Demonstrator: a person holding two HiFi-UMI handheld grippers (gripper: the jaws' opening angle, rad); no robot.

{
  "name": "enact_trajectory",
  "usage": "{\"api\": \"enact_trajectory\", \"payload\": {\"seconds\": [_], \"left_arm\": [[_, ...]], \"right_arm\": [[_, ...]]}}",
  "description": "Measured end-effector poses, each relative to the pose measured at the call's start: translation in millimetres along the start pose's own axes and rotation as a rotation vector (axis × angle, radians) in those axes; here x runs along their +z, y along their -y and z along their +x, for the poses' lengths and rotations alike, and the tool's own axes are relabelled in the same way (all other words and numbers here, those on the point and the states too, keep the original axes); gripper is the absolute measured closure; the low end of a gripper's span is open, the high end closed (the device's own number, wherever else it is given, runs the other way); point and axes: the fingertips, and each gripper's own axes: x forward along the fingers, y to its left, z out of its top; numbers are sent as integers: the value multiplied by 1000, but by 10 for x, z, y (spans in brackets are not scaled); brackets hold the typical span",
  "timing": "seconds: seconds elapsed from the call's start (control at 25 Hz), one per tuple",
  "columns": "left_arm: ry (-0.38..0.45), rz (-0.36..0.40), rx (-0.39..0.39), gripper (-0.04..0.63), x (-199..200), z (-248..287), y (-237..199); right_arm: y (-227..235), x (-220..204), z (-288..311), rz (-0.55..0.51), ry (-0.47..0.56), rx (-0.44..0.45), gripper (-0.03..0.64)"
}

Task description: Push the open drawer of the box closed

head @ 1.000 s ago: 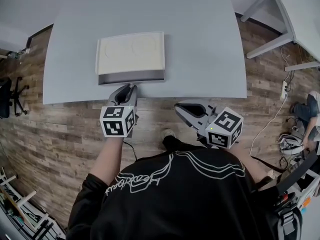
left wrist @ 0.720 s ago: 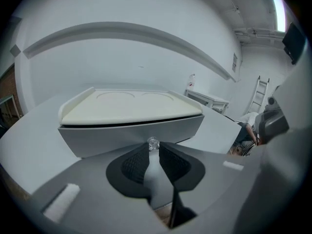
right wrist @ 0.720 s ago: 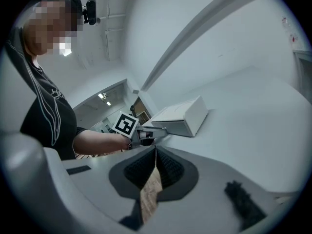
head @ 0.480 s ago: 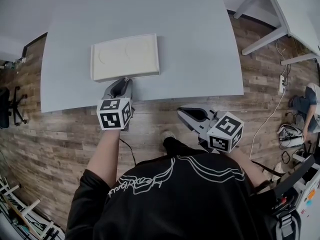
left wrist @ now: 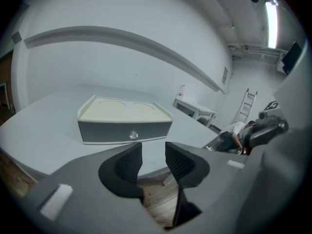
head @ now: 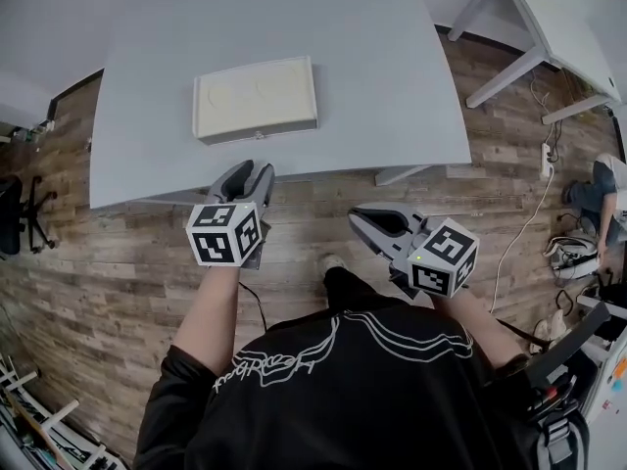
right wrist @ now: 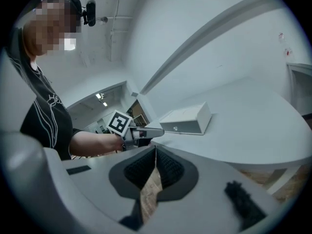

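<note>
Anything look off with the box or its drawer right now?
Nothing stands out. The cream-topped grey box sits flat on the pale grey table, its drawer front flush. The left gripper, fingers opening with nothing between them, is clear of it.

A wood-plank floor (head: 313,213) lies under a large grey table (head: 382,76); a white table (head: 573,18) stands beyond, with a black office chair (head: 27,199) to the left.
</note>
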Motion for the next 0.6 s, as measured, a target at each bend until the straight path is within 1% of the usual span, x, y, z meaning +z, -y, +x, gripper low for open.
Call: {"api": "enact_trajectory", "payload": {"seconds": [0.08, 0.16, 0.28, 0.36, 0.44, 0.48, 0.6], "left_arm": [[30, -9, -61, 443, -4, -309, 218], [60, 7, -128, 458, -14, -650, 472], [109, 44, -217, 504, -26, -1210, 847], [149, 58, -260, 520, -18, -1576, 1058], [184, 73, -306, 560, -23, -1923, 1267], [194, 89, -334, 585, -51, -2092, 1384], [201, 173, -404, 588, -217, -2560, 1725]], "right_arm": [[-194, -8, -16, -16, 14, -2, 607], [-421, -23, -42, -42, 26, -1, 606], [-819, -55, -119, -74, 50, 7, 607], [-1090, -68, -192, -88, 73, 12, 607], [-1361, -73, -285, -100, 101, 18, 607], [-1503, -81, -339, -107, 112, 22, 606], [-1934, -131, -512, -133, 138, 38, 607]]}}
